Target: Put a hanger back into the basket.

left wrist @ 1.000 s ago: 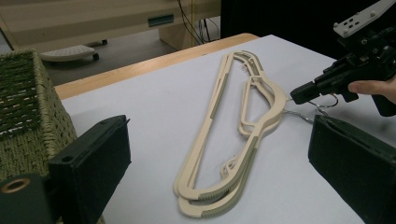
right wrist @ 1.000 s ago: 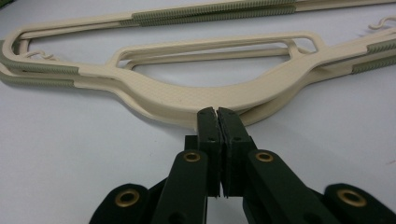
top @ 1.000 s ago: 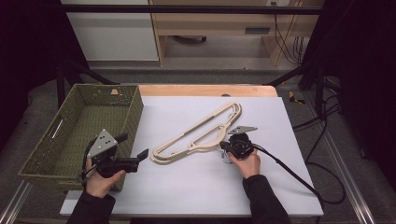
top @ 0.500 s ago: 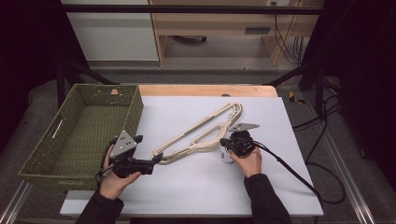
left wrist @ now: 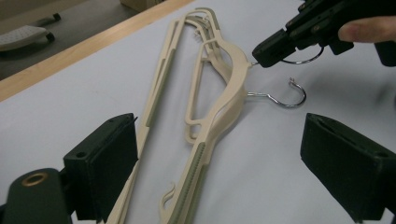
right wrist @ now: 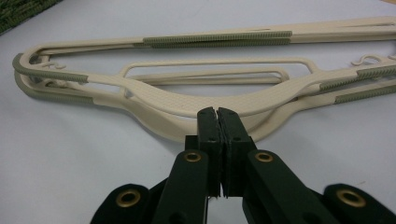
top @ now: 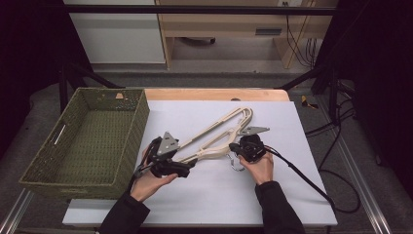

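High view: 2 cream hangers (top: 216,139) lie stacked diagonally on the white counter (top: 302,195), just right of the green woven basket (top: 87,141). Right gripper (right wrist: 217,113) has its fingers clenched together at the neck of the hangers, on a metal hook (left wrist: 299,58). Left gripper (left wrist: 219,154) has its fingers released wide, straddling the hangers' near end, beside a second hook (left wrist: 285,95).

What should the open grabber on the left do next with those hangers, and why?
Probably close. The left gripper is open with its jaws either side of the hangers' near ends, while the right gripper is shut at the hook end. Closing would likely hold both ends for lifting.
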`<act>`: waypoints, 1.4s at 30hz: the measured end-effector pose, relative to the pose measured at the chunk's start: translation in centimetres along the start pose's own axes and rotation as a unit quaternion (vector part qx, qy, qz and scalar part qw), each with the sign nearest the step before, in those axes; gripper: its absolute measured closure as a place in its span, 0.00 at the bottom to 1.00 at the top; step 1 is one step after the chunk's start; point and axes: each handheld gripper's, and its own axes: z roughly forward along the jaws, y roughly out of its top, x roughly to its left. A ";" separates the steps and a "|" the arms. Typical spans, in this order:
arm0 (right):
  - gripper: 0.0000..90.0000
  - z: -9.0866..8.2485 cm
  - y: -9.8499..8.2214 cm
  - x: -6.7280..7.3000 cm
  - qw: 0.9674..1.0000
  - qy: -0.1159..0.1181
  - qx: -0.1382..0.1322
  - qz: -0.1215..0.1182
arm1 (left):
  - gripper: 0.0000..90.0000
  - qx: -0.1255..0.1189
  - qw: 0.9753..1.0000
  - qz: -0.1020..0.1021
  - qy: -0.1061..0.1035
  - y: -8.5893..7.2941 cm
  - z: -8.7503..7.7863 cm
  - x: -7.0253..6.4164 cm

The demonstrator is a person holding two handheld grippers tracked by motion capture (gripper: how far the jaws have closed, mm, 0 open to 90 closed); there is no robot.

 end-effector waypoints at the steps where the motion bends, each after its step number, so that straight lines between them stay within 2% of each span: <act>1: 0.99 0.0 0.0 0.0 1.000 0.000 0.000 0.000 | 0.12 0.003 1.000 0.005 -0.004 0.2 0.5 -0.1; 4: 0.99 -0.1 0.1 -0.1 1.000 0.002 -0.001 -0.005 | 0.14 0.012 1.000 0.010 -0.016 0.7 2.0 -0.4; 7: 0.99 -0.3 0.1 -0.2 1.000 0.002 -0.003 -0.009 | 0.15 0.025 0.999 0.018 -0.018 1.1 3.6 -0.6; 10: 0.99 -0.4 0.2 0.0 1.000 0.000 -0.001 -0.002 | 0.18 0.040 0.999 0.027 -0.021 1.4 5.3 -0.7; 15: 0.99 -0.5 0.3 -0.1 1.000 0.003 -0.005 -0.016 | 0.23 0.054 0.997 0.033 -0.033 1.8 8.1 -0.8; 20: 0.99 -0.6 0.3 0.0 1.000 0.001 -0.005 -0.012 | 0.28 0.073 0.995 0.057 -0.026 1.9 10.1 -1.0; 22: 0.99 -0.6 0.4 0.0 1.000 0.001 -0.006 -0.009 | 0.31 0.083 0.994 0.072 -0.024 2.0 10.7 -1.0; 25: 0.99 -0.7 0.4 0.0 1.000 0.002 -0.003 -0.016 | 0.38 0.088 0.992 0.087 -0.020 2.0 11.6 -1.4; 28: 0.99 -0.8 0.5 0.2 1.000 0.001 -0.004 -0.019 | 0.49 0.085 0.992 0.093 -0.011 1.9 12.4 -1.6; 31: 0.99 -0.8 0.5 0.1 1.000 0.001 -0.004 -0.026 | 0.54 0.087 0.991 0.101 -0.001 1.8 12.9 -1.8; 34: 0.99 -0.8 0.5 0.2 1.000 0.000 -0.003 -0.023 | 0.66 0.090 0.990 0.107 0.000 1.8 13.2 -2.0; 40: 0.99 -0.8 0.5 0.4 1.000 -0.003 -0.003 -0.019 | 0.76 0.095 0.987 0.128 0.009 1.7 13.6 -2.4; 42: 0.99 -0.9 0.5 0.4 1.000 -0.002 -0.001 -0.017 | 0.77 0.090 0.987 0.130 0.011 1.6 13.6 -2.5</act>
